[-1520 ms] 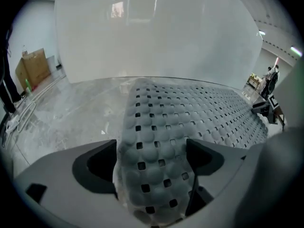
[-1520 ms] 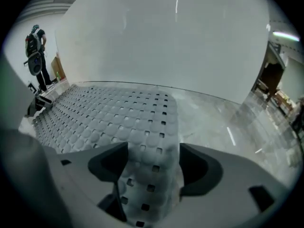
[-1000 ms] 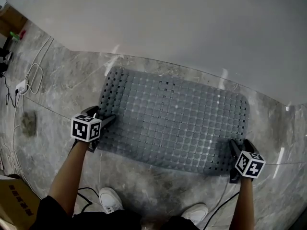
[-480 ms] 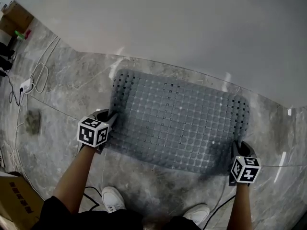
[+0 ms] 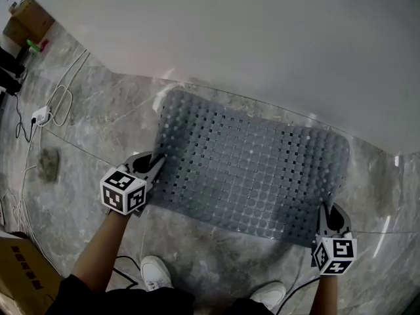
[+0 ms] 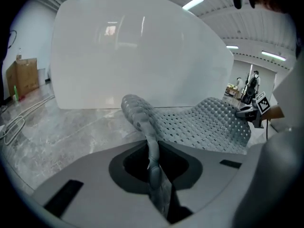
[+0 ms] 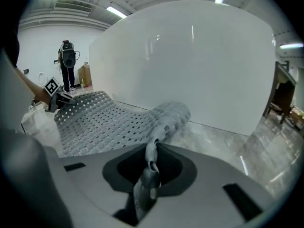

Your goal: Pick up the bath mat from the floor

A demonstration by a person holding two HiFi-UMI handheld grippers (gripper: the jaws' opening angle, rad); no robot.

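Note:
The grey perforated bath mat [image 5: 249, 169] hangs between my two grippers just above the marble floor, in front of a white panel. My left gripper [image 5: 156, 165] grips its left short edge; its jaws are closing with the mat's rim pinched between them [image 6: 153, 165]. My right gripper [image 5: 326, 216] holds the right near corner the same way, jaws closing on the rim [image 7: 151, 167]. In the left gripper view the mat [image 6: 209, 125] curls up from the jaws and spreads away to the right. The right gripper view shows the mat [image 7: 104, 120] stretching left toward the other gripper.
A large white panel [image 5: 230, 38] stands just behind the mat. White cables and a power strip [image 5: 39, 115] lie on the floor at the left, with a small grey-green pad [image 5: 48, 165] near them. A cardboard box [image 5: 20, 268] sits bottom left. The person's shoes [image 5: 152, 272] are below the mat.
Both grippers have closed onto the mat's edges. The mat has come up off the floor, its ends lifted and curled, and the left gripper has moved slightly right.

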